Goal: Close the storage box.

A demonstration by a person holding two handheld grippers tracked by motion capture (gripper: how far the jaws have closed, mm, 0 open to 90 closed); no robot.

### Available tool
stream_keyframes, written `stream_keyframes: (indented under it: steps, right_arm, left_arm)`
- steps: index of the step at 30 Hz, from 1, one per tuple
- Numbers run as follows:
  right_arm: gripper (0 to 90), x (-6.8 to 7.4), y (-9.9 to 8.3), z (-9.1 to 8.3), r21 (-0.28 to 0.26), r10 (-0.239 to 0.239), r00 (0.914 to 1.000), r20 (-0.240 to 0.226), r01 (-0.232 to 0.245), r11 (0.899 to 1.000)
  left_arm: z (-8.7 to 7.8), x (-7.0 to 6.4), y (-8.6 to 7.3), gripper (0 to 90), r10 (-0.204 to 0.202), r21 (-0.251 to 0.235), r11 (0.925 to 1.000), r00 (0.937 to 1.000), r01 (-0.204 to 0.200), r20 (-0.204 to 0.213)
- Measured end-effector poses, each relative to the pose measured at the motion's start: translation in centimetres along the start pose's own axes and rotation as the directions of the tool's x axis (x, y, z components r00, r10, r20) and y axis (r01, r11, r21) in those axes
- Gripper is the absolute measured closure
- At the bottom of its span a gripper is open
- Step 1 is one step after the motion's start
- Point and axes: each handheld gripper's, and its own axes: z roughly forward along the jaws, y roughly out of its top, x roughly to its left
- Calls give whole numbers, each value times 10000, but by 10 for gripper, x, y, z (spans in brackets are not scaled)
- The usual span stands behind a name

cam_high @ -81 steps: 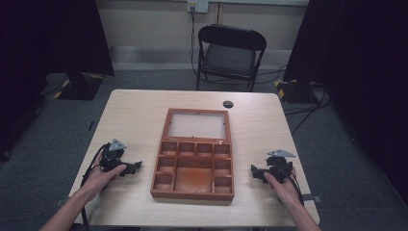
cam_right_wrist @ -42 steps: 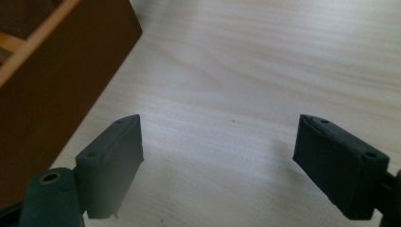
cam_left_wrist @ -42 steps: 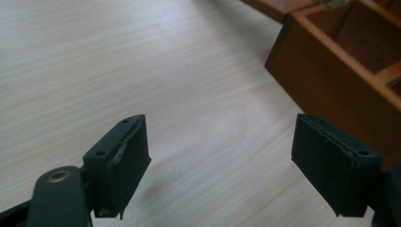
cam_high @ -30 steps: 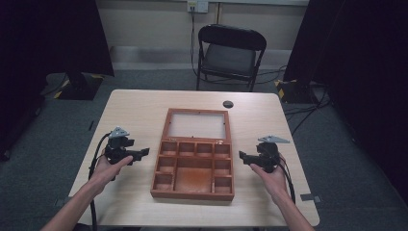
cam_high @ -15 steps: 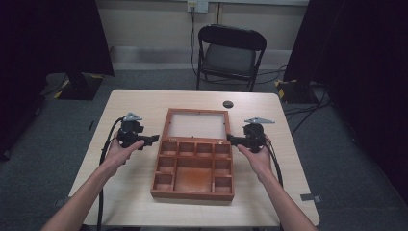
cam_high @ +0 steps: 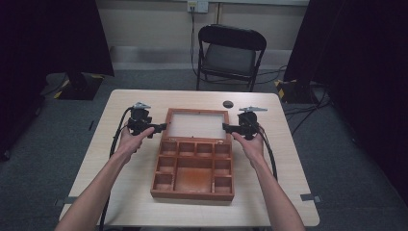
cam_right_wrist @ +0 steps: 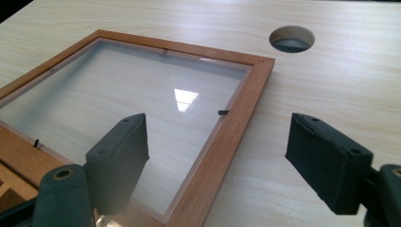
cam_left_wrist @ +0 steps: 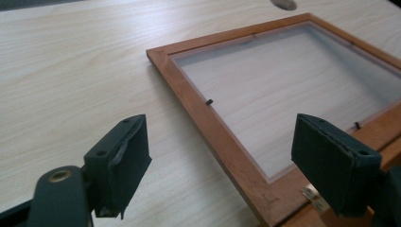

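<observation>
From above, on the pale wooden desk (cam_high: 125,192), a wooden box (cam_high: 193,168) lies open at the middle, its compartments toward the person and its glazed lid (cam_high: 197,124) folded flat on the far side. The left gripper (cam_high: 161,127) sits at the lid's left edge and the right gripper (cam_high: 225,127) at its right edge, each held in a hand (cam_high: 129,140). A folding chair (cam_high: 230,54) stands beyond the desk, and a dark round hole (cam_high: 227,103) lies near the lid's far right corner.

Along the left gripper (cam_left_wrist: 220,165), the jaws stand wide apart, straddling the lid's left frame rail (cam_left_wrist: 208,123) without touching it; a brass hinge (cam_left_wrist: 313,196) shows by the near corner.

Along the right gripper (cam_right_wrist: 215,163), the jaws are likewise spread open on either side of the lid's right rail (cam_right_wrist: 227,127), with the glass pane (cam_right_wrist: 142,101) reflecting a light and the hole (cam_right_wrist: 291,39) beyond.
</observation>
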Motion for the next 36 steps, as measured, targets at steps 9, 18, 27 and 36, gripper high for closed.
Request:
stream_keyframes:
  steps: [9,18,27,36]
  right_arm:
    - [195,4,-6,25,473,89,9999,-111,-84,9988]
    - [182,3,-11,37,678,796,9966,-210,-780,9946]
    - [129,9,-13,49,865,758,9962,-431,-719,9936]
    - [106,7,-14,53,951,992,9934,-577,-934,9911]
  left_arm:
    - [18,4,-6,193,-208,598,9980,9998,212,-82]
    - [31,6,-13,190,-615,1004,9933,9976,581,306]
    - [36,0,-13,163,-828,1043,9916,9946,760,629]
    - [41,-4,-13,155,-1097,1031,9895,9905,1010,829]
